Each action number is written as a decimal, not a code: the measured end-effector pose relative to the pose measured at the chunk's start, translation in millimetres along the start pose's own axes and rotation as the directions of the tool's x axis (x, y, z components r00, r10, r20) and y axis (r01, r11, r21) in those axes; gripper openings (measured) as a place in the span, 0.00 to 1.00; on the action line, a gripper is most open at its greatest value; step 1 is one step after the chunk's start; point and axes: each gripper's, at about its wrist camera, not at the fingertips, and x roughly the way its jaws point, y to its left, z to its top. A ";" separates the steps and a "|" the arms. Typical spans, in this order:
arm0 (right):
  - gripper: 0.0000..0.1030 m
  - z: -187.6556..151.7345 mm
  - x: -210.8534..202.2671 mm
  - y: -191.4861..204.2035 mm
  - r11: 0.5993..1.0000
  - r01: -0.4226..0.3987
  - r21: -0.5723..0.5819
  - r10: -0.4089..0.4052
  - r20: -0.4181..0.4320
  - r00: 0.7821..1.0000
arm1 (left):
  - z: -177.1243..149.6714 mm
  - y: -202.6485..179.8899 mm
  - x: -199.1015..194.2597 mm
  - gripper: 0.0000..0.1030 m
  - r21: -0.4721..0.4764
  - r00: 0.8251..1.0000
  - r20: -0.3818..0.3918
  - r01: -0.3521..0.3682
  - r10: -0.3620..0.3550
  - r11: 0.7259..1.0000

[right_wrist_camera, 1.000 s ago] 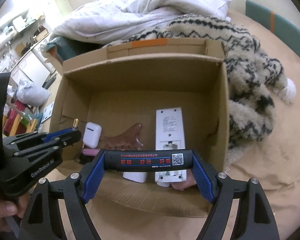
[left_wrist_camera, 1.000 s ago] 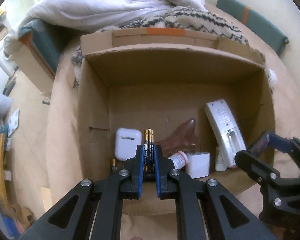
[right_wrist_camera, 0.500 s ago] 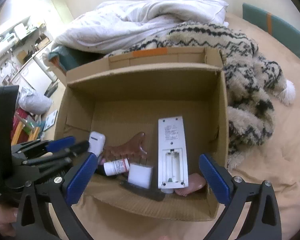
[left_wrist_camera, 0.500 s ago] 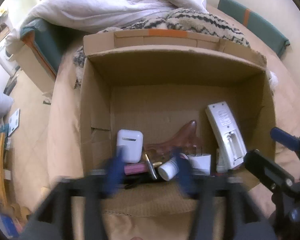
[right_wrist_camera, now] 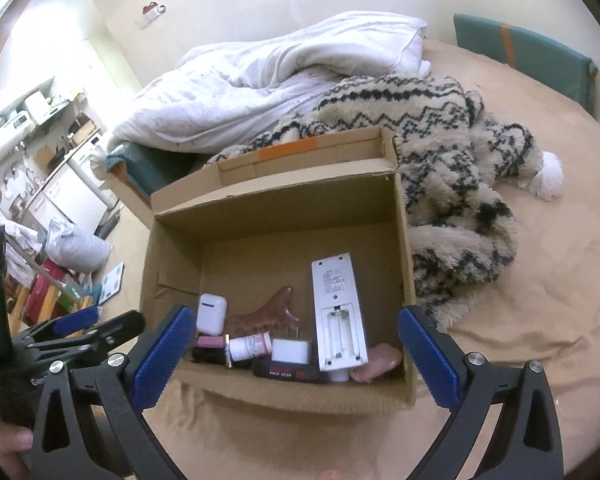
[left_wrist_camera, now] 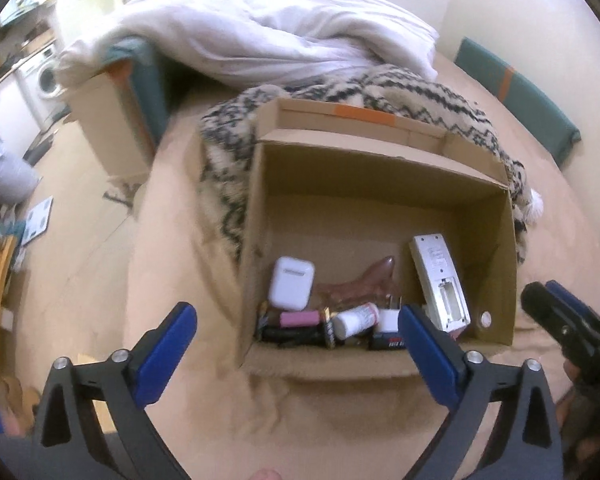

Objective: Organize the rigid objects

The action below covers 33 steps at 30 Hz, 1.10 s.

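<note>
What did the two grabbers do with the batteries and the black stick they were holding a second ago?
Both let go: the left gripper dropped the batteries and the right gripper the black stick into the cardboard box. Jaws now wide open, pulled back. The remote and earbud case stayed put.

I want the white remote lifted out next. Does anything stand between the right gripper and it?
Only the cardboard box's near wall stands in a straight line. From above, the remote lies uncovered, its open battery bay up. The right gripper hangs over the near edge, jaws wide.
</note>
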 end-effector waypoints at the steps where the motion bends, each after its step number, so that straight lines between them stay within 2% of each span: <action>1: 1.00 -3.5 -3.2 0.0 1.000 0.012 -0.007 -0.012 -0.003 1.000 | -3.1 2.8 -3.6 0.98 -0.002 1.000 -0.001 -0.003 0.003 1.000; 4: 1.00 -18.3 -9.3 -7.3 0.998 0.059 -0.011 -0.059 -0.050 0.997 | -16.4 11.1 -16.3 0.98 0.011 1.000 -0.006 -0.020 0.020 1.000; 7: 1.00 -33.8 -17.4 -16.1 0.998 0.048 0.028 -0.046 -0.086 0.995 | -33.0 15.7 -25.6 0.98 0.041 0.998 0.000 -0.060 0.061 0.997; 9: 1.00 -42.1 -26.8 -18.7 0.998 0.042 0.042 -0.039 -0.075 0.996 | -43.7 18.4 -31.4 0.98 0.057 0.995 0.017 -0.095 0.094 0.994; 11: 1.00 -47.6 -37.2 -17.0 0.998 0.040 0.038 -0.038 -0.043 0.998 | -51.2 21.6 -36.7 0.98 0.048 0.995 0.031 -0.093 0.091 0.995; 15: 1.00 -52.9 -60.0 -2.7 0.998 0.061 -0.021 -0.059 0.071 0.996 | -60.1 27.5 -56.6 0.98 0.007 0.990 0.117 -0.080 0.078 0.997; 18: 1.00 -51.6 -69.1 10.2 0.994 0.084 -0.074 -0.073 0.139 0.988 | -62.5 29.2 -72.3 0.98 -0.014 0.974 0.205 -0.100 0.101 0.995; 21: 1.00 -49.3 -71.9 19.9 0.990 0.093 -0.108 -0.072 0.187 0.980 | -61.4 30.6 -86.9 0.98 -0.017 0.953 0.295 -0.074 0.076 0.997; 24: 1.00 -47.5 -69.6 23.5 0.991 0.077 -0.108 -0.055 0.195 0.979 | -61.1 31.3 -93.2 0.98 -0.023 0.939 0.332 -0.087 0.090 0.996; 33: 1.00 -48.5 -60.4 29.4 0.989 0.079 -0.123 -0.056 0.178 0.982 | -57.6 30.5 -77.0 0.98 -0.019 0.962 0.260 -0.086 0.088 0.996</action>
